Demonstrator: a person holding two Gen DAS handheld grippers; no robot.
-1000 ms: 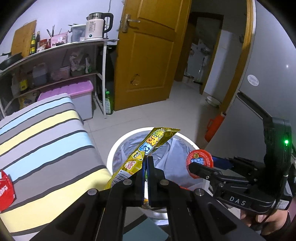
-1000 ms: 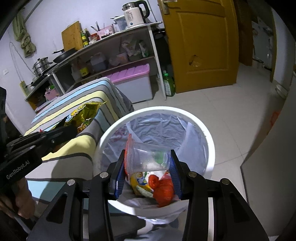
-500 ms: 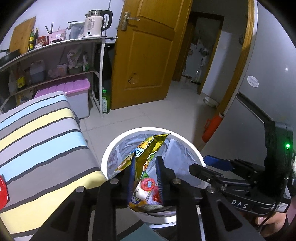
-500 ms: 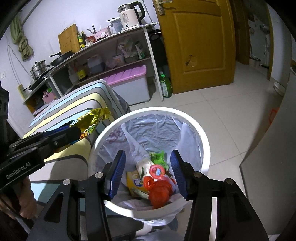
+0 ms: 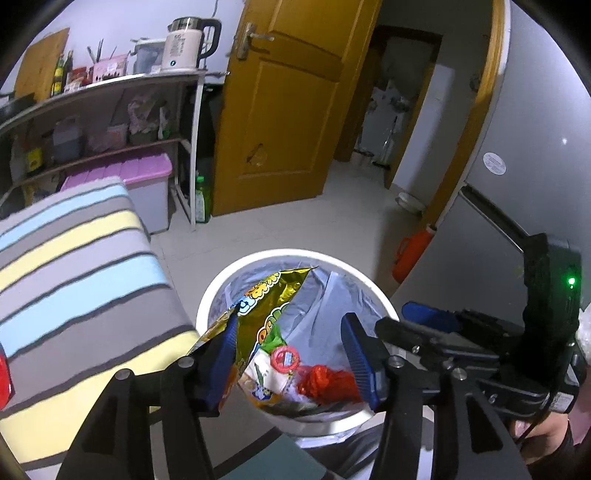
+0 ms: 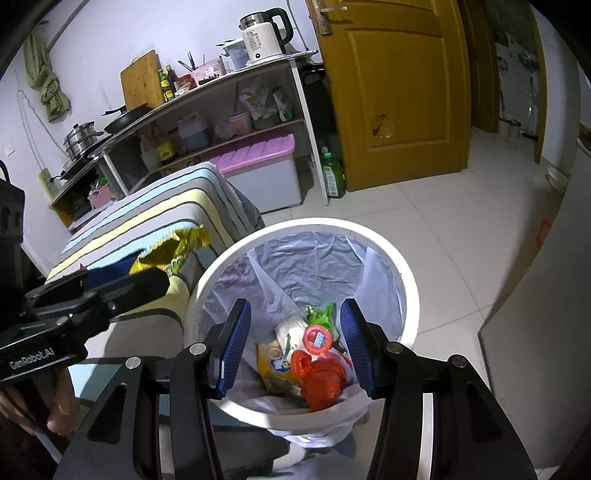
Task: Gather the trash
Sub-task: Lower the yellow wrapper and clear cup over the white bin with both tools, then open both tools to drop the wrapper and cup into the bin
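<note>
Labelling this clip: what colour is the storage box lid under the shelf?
Pink storage box lid, clearest in the right wrist view.

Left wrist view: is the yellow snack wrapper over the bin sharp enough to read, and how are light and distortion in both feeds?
Left wrist view: yellow snack wrapper slightly soft, print unreadable; foil glints; door and striped cloth bow from fisheye. Right wrist view: trash bin and contents sharp, light dim and bluish, black vignette at corners, right gripper fingers crisp.

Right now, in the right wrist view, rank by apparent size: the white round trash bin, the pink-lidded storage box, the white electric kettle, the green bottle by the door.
1. White round trash bin, nearest the camera
2. Pink-lidded storage box
3. White electric kettle
4. Green bottle; close to the kettle, so uncertain
</note>
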